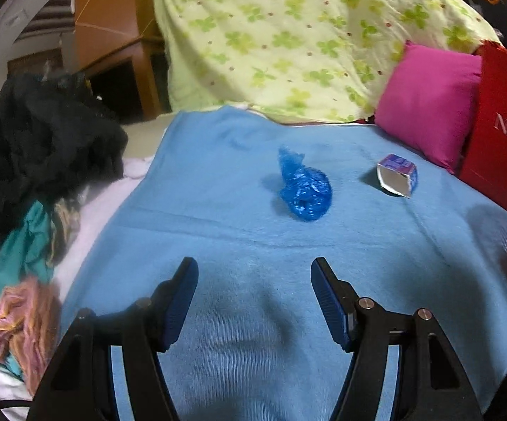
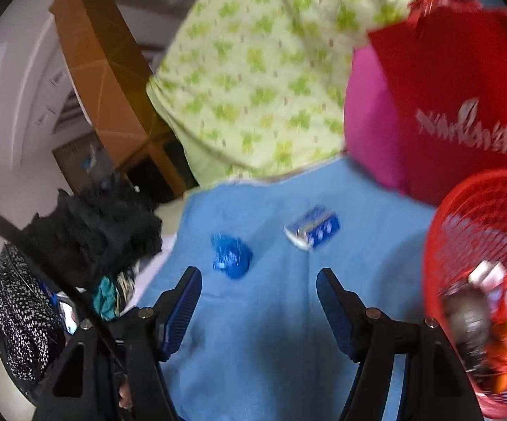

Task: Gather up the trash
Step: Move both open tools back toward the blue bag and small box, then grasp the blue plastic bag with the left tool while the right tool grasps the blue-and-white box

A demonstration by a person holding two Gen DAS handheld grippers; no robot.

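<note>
While both tools are hanging over the pale blue knitted blanket (image 1: 218, 210), the left gripper (image 1: 254, 301) and the right gripper (image 2: 258, 310) are standing released, jaws apart with nothing between them. Two pieces of trash are lying ahead on the blanket, apart from each other: a crumpled blue plastic bag (image 1: 304, 189) at twelve o'clock of the left gripper, and a torn white-and-blue paper carton (image 1: 397, 175) at about one o'clock, its open end facing the camera. The red plastic mesh basket (image 2: 481, 245), already holding wrappers, is sitting at three o'clock of the right gripper. Farther off, a magenta cushion (image 1: 428, 105), a red paper carrier bag (image 1: 502, 129) and a green clover-print quilt (image 1: 288, 35) are backing the scene from twelve to two o'clock. The step is probably best done by lowering the left jaws astride the bag's bulk, pinching only plastic, not blanket, while the right takes the carton across its flat sides.
</note>
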